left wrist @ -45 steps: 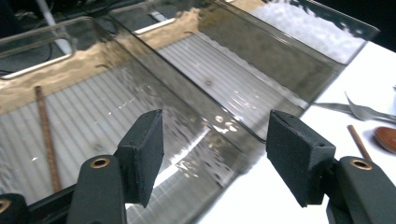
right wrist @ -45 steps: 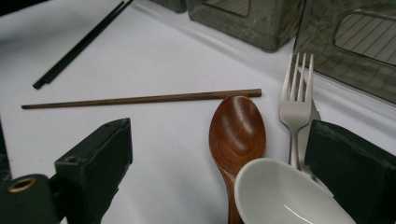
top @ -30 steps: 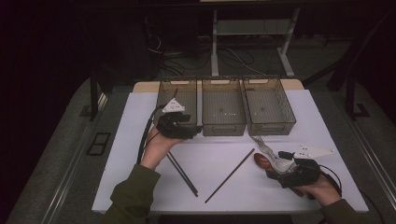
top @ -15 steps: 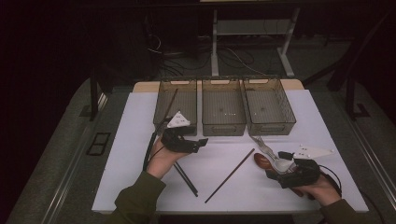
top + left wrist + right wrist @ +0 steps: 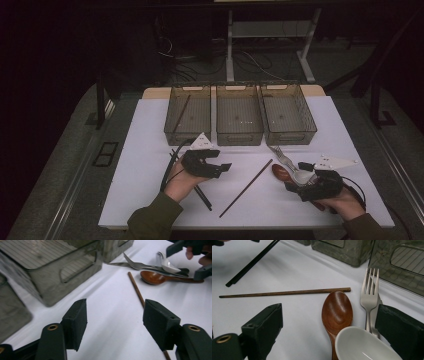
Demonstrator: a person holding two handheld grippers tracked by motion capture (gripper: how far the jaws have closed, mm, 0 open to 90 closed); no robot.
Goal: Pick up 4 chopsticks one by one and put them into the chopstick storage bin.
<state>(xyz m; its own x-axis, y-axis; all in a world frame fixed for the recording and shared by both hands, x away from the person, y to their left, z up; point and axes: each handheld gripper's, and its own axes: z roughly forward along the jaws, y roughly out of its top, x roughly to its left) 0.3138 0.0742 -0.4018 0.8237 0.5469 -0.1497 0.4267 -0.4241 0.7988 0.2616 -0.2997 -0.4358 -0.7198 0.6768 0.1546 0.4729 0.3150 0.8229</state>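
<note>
Sorting cutlery into the bins: barely begun.

One dark stick (image 5: 181, 114) already leans in the left bin (image 5: 188, 114) at upper centre; the middle bin (image 5: 239, 116) and right bin (image 5: 288, 114) look bare. On the desk (image 5: 140, 150), the brown chopstick (image 5: 246, 188), wooden spoon (image 5: 337, 312), fork (image 5: 369, 293), white spoon (image 5: 362, 346) and black chopsticks (image 5: 249, 265) remain at lower centre. The left tool (image 5: 226, 168) hangs released, grasping nothing; the right tool (image 5: 295, 186) gapes wide around the spoons.
</note>
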